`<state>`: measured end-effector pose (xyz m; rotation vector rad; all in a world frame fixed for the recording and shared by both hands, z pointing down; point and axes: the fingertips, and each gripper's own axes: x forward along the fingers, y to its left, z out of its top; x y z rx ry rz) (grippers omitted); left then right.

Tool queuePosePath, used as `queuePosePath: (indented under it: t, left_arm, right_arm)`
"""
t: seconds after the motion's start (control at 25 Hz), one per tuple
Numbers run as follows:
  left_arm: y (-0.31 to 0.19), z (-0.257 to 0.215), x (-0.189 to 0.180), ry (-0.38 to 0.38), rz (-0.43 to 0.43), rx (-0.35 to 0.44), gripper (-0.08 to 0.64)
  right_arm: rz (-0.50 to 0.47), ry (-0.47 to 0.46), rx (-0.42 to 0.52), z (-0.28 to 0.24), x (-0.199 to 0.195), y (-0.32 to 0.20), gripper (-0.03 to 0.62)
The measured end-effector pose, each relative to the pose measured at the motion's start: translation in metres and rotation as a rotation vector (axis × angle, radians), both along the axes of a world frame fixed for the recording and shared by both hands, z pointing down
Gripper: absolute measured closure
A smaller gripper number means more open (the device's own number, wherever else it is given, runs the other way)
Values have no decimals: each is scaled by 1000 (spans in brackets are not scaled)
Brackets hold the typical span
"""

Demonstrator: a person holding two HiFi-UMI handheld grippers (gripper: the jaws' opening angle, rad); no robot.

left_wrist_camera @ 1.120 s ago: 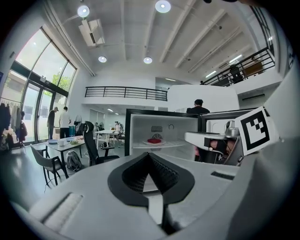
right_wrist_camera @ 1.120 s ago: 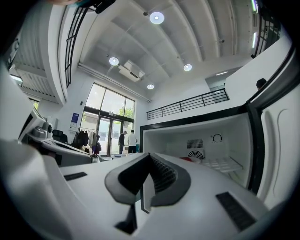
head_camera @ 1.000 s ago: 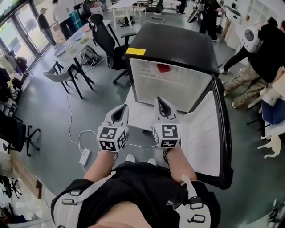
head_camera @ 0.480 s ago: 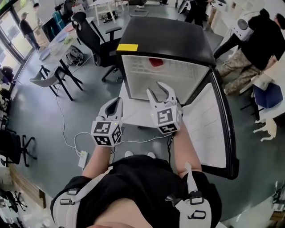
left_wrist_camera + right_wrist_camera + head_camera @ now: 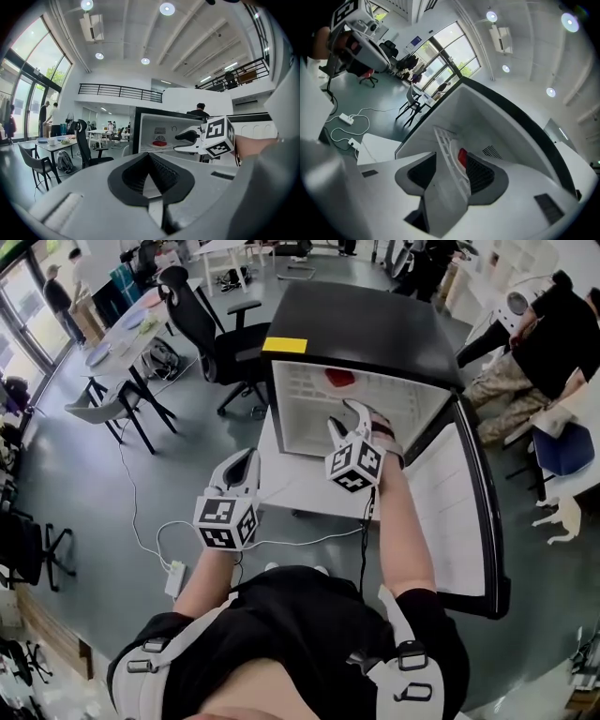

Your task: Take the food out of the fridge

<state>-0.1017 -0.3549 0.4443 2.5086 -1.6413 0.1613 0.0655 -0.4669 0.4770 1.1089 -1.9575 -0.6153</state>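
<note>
Grey floor fills a large open-plan office under a high ceiling with round lights. At the upper left stands a desk with dishes on it, with chairs around it and a black office chair close by. People stand or sit at the room's edges. A white cable and power strip lie on the floor near your feet.

Straight ahead of you is a small black fridge with a yellow label on its top front edge. Its door is swung fully open to your right. A low white platform shows in front of the opening. The inside is white, with a white wire shelf. The red food lies on a white plate on that shelf, towards the back.

Your left gripper hangs outside the fridge, low and nearly level, over the platform's left edge. Its jaws are pressed together with nothing between them. Your right arm is stretched forward and your right gripper is rolled onto its side at the mouth of the fridge. Its jaws are opening. The shelf and the food line up in the gap, well beyond the tips, and the pads touch nothing.
</note>
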Motion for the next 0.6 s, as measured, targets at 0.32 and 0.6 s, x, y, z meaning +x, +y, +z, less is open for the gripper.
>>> queuePosePath:
  t: [0.32, 0.6]
  left_arm:
    - [5, 2, -16, 8, -24, -3, 560]
    - [9, 5, -19, -3, -31, -11, 560]
  right_arm:
    - [19, 130, -46, 21, 1, -31, 355]
    - [43, 254, -83, 42, 7, -60, 348]
